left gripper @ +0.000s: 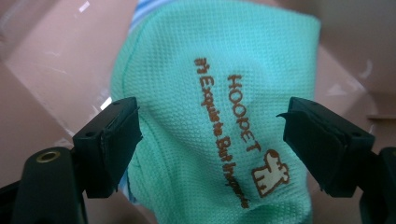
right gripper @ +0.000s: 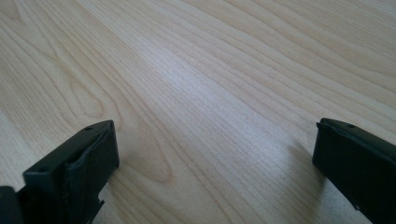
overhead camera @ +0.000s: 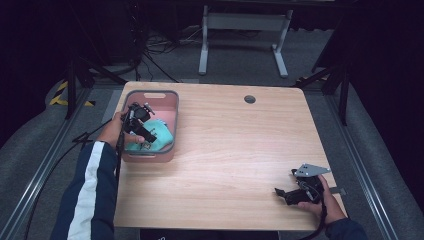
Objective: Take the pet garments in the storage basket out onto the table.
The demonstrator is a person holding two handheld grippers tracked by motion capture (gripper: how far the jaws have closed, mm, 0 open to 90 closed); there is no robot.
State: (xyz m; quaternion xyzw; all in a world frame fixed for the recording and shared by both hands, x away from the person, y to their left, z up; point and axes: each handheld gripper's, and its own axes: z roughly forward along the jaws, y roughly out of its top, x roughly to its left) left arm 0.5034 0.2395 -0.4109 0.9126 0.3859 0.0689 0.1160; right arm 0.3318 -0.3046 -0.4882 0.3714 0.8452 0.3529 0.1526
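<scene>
Reaching into the pink plastic bin (overhead camera: pixel 170 102) at the table's far left, the left gripper (overhead camera: pixel 142 142) hangs over a mint-green mesh garment (overhead camera: pixel 159 136) that lies in the bin's near half, toward its right wall. In the left gripper view the jaws stand wide apart, released, one on each side of the garment (left gripper: pixel 210 121) with nothing pinched between them; whether their tips touch the fabric I cannot tell. The cloth carries brown printing, "HOOPET" with a smaller line of script beside it and a little animal figure at the end. The lettering, and the garment's long axis with it, runs from the view's top toward its bottom, slanting slightly to the right, so it crosses the line between the two jaws. A strip of blue-and-white striped fabric (left gripper: pixel 140 11) peeks out at the garment's upper edge.

The right gripper (overhead camera: pixel 281 193) rests low at the near right corner of the wooden table (overhead camera: pixel 240 145), held in the person's right hand (overhead camera: pixel 325 202). Its jaws are likewise spread wide and empty, with bare wood grain (right gripper: pixel 210 93) between them, pointing left across the tabletop.
</scene>
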